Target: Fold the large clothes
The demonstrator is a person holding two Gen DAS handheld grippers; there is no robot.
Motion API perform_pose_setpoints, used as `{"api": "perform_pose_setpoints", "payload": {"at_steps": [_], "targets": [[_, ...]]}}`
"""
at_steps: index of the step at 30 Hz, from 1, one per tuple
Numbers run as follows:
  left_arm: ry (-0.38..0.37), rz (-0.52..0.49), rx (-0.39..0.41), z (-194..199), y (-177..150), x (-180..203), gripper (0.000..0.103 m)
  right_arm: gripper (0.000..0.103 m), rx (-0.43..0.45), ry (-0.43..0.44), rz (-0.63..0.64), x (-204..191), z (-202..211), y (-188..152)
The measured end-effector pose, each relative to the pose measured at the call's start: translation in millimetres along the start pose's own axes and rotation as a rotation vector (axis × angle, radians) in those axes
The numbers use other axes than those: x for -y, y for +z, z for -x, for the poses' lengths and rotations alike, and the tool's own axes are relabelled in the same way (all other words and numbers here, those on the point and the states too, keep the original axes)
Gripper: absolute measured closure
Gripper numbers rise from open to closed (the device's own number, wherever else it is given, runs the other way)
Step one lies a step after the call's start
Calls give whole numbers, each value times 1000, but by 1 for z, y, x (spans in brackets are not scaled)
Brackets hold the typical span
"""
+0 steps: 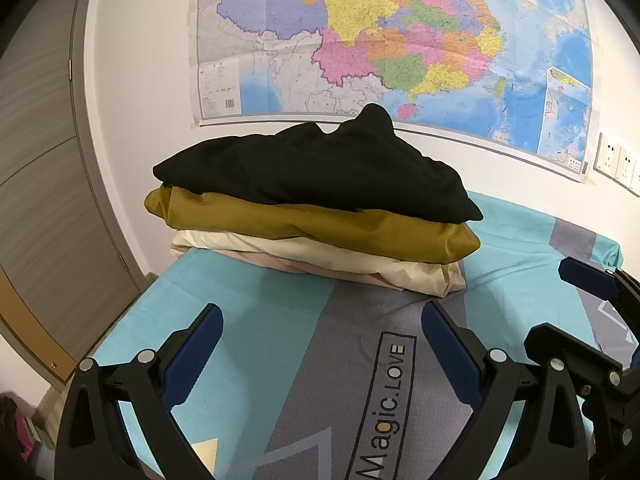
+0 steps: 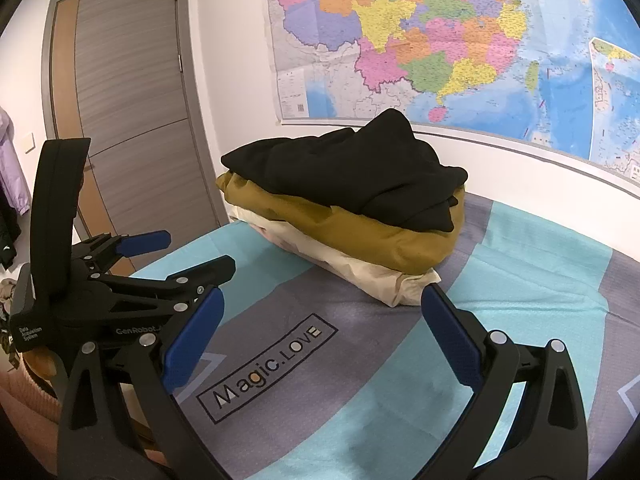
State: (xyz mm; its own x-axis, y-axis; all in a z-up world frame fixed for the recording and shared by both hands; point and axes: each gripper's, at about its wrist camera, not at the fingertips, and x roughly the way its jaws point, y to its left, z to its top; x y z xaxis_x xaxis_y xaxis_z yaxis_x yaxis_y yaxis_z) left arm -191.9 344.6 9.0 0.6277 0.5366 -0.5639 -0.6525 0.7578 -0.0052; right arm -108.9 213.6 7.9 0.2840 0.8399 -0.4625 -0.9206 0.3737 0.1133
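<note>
A stack of folded clothes lies on the bed against the wall: a black garment (image 1: 320, 168) (image 2: 352, 172) on top, a mustard one (image 1: 320, 228) (image 2: 360, 236) under it, a cream one (image 1: 360, 264) (image 2: 372, 276) at the bottom. My left gripper (image 1: 320, 320) (image 2: 200, 250) hovers open over the sheet, short of the stack, with nothing between its blue pads. Just to its right, my right gripper (image 2: 322, 304) (image 1: 548, 304) is also open and holds nothing.
The bed sheet (image 1: 260, 300) (image 2: 520, 280) is teal and grey with a "Magic.LOVE" print. A large map (image 1: 400, 40) (image 2: 440, 40) hangs on the wall behind. A grey door (image 2: 132, 100) stands left, sockets (image 1: 616, 160) at right. A pink sleeve (image 2: 24, 400) shows at lower left.
</note>
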Motion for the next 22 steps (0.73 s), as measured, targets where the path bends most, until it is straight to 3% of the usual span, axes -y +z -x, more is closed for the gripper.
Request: {"api": "perform_pose_setpoints", "payload": {"at_steps": [15, 19, 22], "targets": [[-27, -3, -18, -4, -6, 12, 7, 6, -2, -10, -43, 8, 5, -6], [-72, -10, -54, -15, -15, 31, 7, 6, -8, -64, -77, 25, 19, -18], [-122, -37, -113, -31, -27, 59, 7, 6, -44, -167, -125, 49, 31, -35]]}}
